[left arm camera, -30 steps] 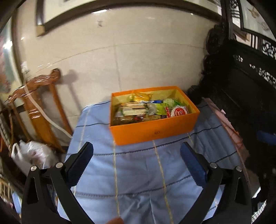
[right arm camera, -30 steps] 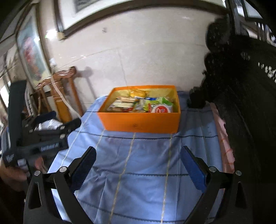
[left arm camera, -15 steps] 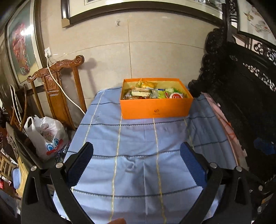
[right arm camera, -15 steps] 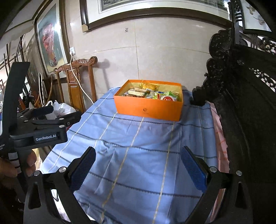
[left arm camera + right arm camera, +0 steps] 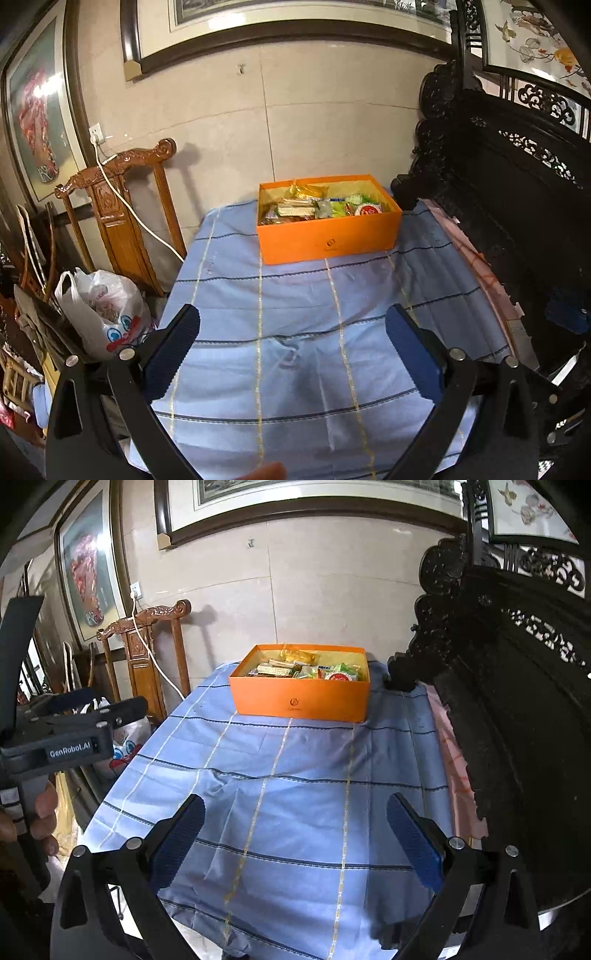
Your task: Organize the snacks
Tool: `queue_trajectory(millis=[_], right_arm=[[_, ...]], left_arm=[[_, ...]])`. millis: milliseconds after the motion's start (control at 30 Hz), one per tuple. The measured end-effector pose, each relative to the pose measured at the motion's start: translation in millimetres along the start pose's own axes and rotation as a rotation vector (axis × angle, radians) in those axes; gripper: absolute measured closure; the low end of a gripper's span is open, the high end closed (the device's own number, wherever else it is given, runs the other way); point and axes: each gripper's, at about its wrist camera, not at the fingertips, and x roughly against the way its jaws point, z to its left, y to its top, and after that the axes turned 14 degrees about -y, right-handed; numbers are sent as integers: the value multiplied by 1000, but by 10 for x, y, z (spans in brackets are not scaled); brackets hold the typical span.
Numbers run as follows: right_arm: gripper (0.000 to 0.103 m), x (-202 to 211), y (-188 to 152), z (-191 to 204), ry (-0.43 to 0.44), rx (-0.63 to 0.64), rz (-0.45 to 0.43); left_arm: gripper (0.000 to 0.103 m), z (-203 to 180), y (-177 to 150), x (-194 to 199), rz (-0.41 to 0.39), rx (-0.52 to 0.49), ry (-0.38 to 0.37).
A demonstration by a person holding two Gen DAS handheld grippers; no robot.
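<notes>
text: "GenRobot.AI" | on: left tool point(image 5: 70, 709) body | box logo: unreadable

A blue striped cloth point(image 5: 295, 332) covers the table — an orange snack box point(image 5: 328, 236) sits at its far end.

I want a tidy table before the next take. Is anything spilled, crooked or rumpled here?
Nothing is spilled: the snacks all sit inside the orange box, none on the cloth. The blue tablecloth is rumpled, with creases near its middle. Both claws are open and empty.
</notes>
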Motion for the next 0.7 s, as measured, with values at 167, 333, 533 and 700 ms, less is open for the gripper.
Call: queue_trajectory(millis=[167,333,533,700], right_arm=[[4,-9,8,53,-6,-5,4],[4,-51,19,95,-7,6,16],[4,-55,21,96,-21,12,14],[4,-62,17,94,-22,11,15]], left_arm=[[4,37,9,-44,21,-10,-10],[4,64,18,-87,29,-3,-76],[4,84,33,-97,0,-4,-80],[4,102,46,-167,29,19,-80]])
